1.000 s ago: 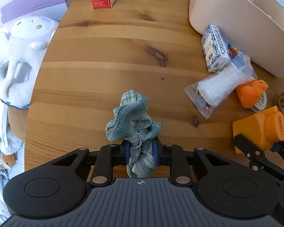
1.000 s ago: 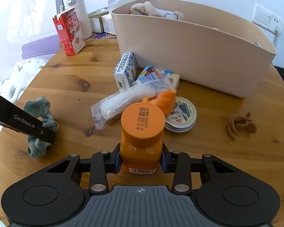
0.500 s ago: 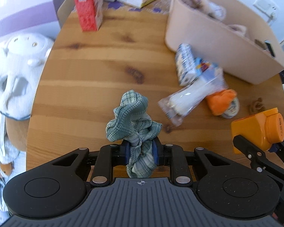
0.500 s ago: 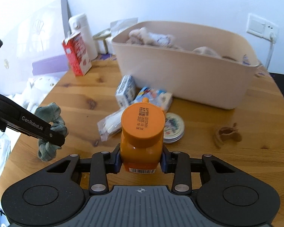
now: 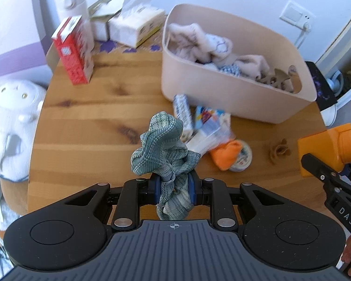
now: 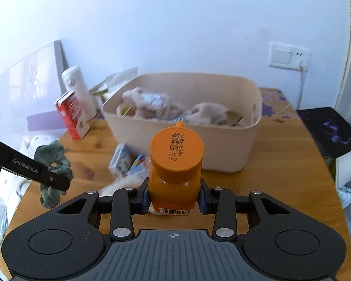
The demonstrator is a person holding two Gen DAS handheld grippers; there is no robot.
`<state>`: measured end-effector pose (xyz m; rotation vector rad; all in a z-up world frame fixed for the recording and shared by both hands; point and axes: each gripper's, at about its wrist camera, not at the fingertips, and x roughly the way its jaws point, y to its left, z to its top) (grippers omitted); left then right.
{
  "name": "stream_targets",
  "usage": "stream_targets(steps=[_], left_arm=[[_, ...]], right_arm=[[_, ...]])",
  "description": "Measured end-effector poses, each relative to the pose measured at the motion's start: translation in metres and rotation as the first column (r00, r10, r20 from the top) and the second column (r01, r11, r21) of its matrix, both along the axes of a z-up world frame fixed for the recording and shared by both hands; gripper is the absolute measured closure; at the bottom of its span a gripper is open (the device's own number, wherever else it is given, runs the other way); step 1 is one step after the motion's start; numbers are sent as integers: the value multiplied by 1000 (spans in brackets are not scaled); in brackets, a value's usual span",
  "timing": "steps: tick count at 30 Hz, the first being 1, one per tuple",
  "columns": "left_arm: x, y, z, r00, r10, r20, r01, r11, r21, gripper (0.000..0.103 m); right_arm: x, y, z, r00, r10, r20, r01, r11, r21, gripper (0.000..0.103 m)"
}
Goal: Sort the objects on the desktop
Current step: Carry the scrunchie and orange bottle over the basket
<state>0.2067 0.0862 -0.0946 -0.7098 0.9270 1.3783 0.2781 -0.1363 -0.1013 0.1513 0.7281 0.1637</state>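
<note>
Here, both loads hang in the air above the worktop [image 5: 86, 117], short of the bin.

Bin: the beige bin [image 6: 222, 149] stands at the far side of the worktop, already heaped with soft cloth items; a hard drop could bounce the bottle off that pile or catch the near rim.

Bottle: the orange bottle [image 6: 175, 164] has a flat orange cap with printed dates and a barcode at its base. The right gripper [image 6: 174, 199] has its fingers closed on the lower body, so the top-heavy bottle could pivot or slip if swung fast.

Scrunchie: the green scrunchie [image 5: 163, 149] is crumpled checked fabric, pinched near its lower folds by the closed fingers of the left gripper [image 5: 174, 192]; the loose upper loops could snag on a finger and cling at release.

Crowding: both grippers sit near each other, so they may collide over the bin.

Leftovers: small packets [image 5: 199, 126] and a round tin [image 5: 242, 159] lie just in front of the bin, easy to knock.
</note>
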Motion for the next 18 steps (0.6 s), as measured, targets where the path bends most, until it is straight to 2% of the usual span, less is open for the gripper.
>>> stream_targets(steps=[18], left_arm=[[69,50,42,990,-139,-28,141,982,125,80]], right_arm=[[39,-59,27,993,-62,100,65,998,-25,67]])
